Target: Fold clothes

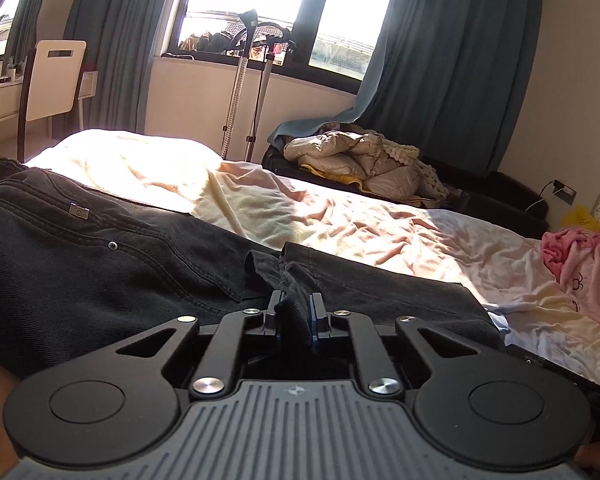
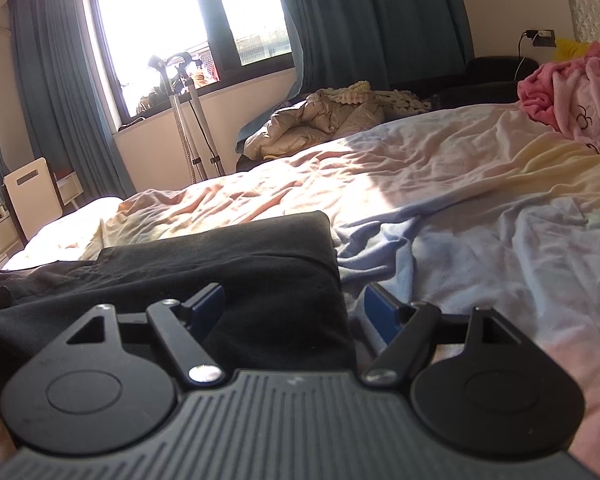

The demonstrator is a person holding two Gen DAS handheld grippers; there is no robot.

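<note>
1. Left gripper (image 1: 296,312): drawn narrow, pinching a bunched fold of the black trousers (image 1: 100,264) between its blue pads.
2. Right gripper (image 2: 294,310): spread wide over the trousers' folded end (image 2: 260,280), one finger (image 2: 208,300) above the dark cloth, the other (image 2: 380,312) beyond its edge over the sheet; no grip on anything.
3. Black trousers: dark denim-like weave, visible seams, a metal rivet (image 1: 111,245) and a small metal tag (image 1: 79,211) near the waist; spread across the near side of the bed, waist to the left in the left wrist view, a squared folded stack in the right wrist view.
4. Bed sheet (image 1: 340,216): rumpled, pastel yellow, pink and pale blue, sunlit in a broad band.
5. Pink blanket (image 2: 572,92): crumpled at the far right of the bed.
6. Beyond the bed: beige quilted jacket (image 1: 352,160) heaped on a dark low seat, metal stand (image 1: 256,88) before the window (image 1: 284,4), teal curtains (image 1: 452,64), white chair (image 1: 56,80) at the left wall.
7. Hard to make out: window glare washing out the outdoors; near edge of the trousers hidden under both gripper bodies; mirror and desk items at the far left too small to tell.
</note>
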